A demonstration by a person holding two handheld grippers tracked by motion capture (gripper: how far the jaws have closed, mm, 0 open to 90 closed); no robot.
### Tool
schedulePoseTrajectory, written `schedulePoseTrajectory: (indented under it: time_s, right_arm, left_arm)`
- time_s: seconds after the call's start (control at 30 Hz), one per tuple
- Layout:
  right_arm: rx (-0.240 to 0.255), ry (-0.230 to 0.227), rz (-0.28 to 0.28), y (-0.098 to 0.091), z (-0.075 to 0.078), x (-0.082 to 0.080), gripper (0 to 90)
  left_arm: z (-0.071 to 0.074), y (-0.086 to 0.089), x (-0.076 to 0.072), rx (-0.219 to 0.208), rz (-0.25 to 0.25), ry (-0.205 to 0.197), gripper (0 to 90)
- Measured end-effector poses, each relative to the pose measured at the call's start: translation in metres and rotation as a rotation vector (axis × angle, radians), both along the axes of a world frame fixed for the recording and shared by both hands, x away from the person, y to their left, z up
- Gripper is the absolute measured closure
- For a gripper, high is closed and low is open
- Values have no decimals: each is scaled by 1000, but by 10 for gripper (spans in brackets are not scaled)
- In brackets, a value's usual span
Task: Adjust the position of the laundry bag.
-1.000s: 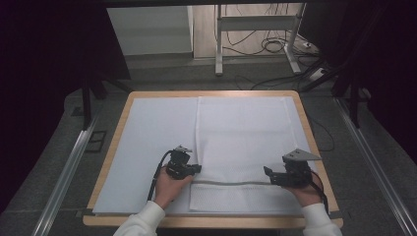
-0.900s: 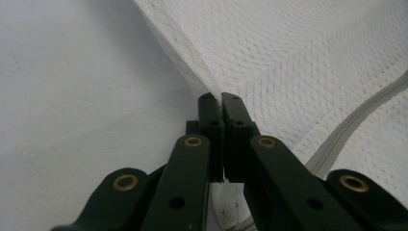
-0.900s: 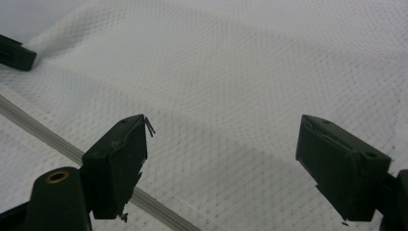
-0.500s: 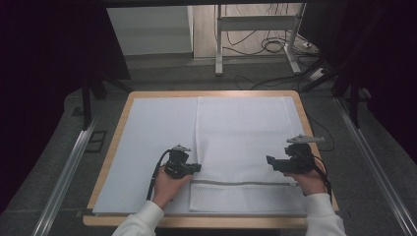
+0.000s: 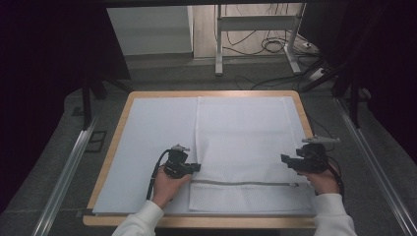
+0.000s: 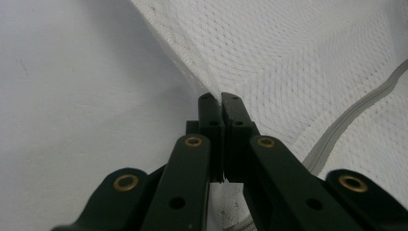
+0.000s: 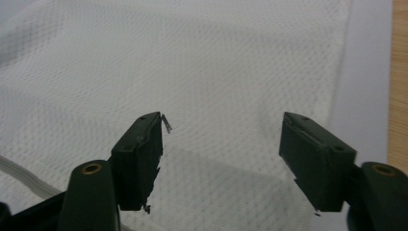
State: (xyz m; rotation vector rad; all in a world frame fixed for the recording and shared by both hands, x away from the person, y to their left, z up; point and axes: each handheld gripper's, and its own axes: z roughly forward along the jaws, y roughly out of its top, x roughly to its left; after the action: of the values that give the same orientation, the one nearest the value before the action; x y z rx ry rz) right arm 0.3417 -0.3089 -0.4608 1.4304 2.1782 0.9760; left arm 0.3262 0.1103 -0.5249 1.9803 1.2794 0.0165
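A white mesh bag (image 5: 246, 142) lies flat on the white-covered table, its grey zipper (image 5: 246, 183) running across near the front. My left gripper (image 5: 196, 167) sits at the bag's left edge just above the zipper. In the left gripper view its jaws (image 6: 221, 98) are shut on that mesh edge (image 6: 312, 62), which rises to the tips. My right gripper (image 5: 284, 160) hovers over the bag's right side, past the zipper's end. Its jaws (image 7: 221, 139) stand open and have just been closing, with nothing between them and the mesh (image 7: 216, 72) below.
A white sheet (image 5: 152, 132) covers the wooden tabletop, whose rim (image 5: 196, 222) shows at the front and at the right (image 7: 399, 72). Metal rails flank the table. A desk frame and cables (image 5: 275, 44) stand on the floor behind.
My right gripper has moved from the zipper's right end to the right and farther back, lifting a little. The left gripper and the bag's edge have stayed put.
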Motion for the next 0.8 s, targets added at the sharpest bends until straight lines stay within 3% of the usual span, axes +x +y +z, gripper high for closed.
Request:
schedulePoseTrajectory:
  time_s: [0.13,0.4,0.8]
  right_arm:
    - [8,13,5,-8,0,2,392]
    - [-22,83,-53,-23,-15,9,399]
    - [-26,133,-77,-34,-25,14,445]
  left_arm:
    - [0,0,0,-2,-1,-3,891]
    - [0,0,0,-13,2,-4,891]
    - [0,0,0,-16,-3,-6,891]
